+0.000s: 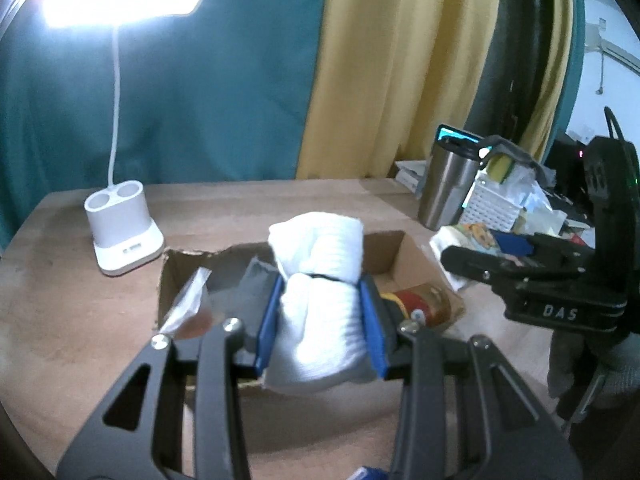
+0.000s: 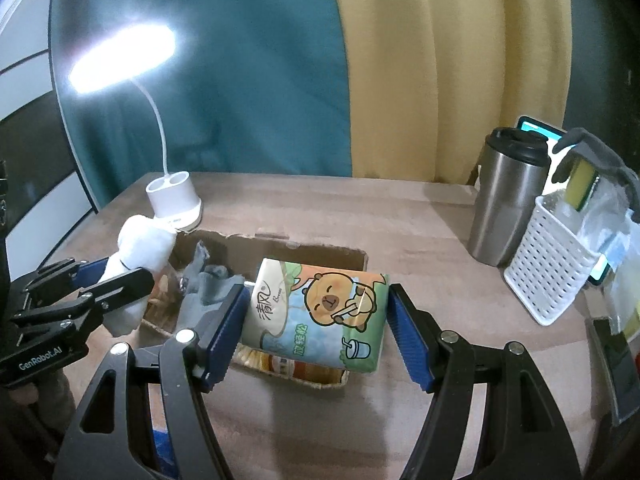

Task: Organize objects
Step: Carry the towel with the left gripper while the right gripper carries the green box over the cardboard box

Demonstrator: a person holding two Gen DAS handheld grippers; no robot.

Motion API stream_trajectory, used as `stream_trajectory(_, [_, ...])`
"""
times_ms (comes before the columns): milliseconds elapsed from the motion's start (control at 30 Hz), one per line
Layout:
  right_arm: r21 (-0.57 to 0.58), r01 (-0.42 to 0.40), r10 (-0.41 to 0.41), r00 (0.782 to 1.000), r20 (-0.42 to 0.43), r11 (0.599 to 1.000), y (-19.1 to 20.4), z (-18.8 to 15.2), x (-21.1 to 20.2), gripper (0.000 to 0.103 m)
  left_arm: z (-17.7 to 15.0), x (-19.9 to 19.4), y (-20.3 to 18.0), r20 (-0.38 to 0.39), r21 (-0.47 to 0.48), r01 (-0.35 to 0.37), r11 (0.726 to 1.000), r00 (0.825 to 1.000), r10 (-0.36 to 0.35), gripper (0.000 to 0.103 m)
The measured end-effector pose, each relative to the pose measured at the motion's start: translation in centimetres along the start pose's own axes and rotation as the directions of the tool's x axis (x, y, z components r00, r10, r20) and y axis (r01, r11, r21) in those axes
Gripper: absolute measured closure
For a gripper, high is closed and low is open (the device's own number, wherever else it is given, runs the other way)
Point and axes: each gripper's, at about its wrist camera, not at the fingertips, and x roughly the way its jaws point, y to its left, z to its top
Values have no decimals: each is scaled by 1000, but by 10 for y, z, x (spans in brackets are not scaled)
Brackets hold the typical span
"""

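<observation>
My left gripper (image 1: pixel 322 316) is shut on a rolled white towel (image 1: pixel 320 280) tied with a dark band, held above an open cardboard box (image 1: pixel 420 264) on the wooden table. The box holds a brown jar (image 1: pixel 420 300), a grey cloth (image 1: pixel 248 280) and a clear bag (image 1: pixel 188 300). My right gripper (image 2: pixel 314 320) is shut on a tissue pack (image 2: pixel 320 312) printed with a cartoon capybara, held over the box's near right part (image 2: pixel 352 258). The left gripper (image 2: pixel 116 280) with the towel (image 2: pixel 140 248) shows at the left of the right wrist view.
A lit white desk lamp (image 1: pixel 122 236) stands left of the box. A steel tumbler (image 2: pixel 504 200) and a white perforated basket (image 2: pixel 548 268) with a sponge and bags stand at the right. Teal and yellow curtains hang behind the table (image 2: pixel 420 248).
</observation>
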Motion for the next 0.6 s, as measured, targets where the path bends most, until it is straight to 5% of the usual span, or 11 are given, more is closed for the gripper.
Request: stream_trajectory(600, [8, -6, 6, 999, -45, 1000, -4, 13, 44, 30, 5, 38, 10, -16, -47, 20, 999, 1000, -20, 64])
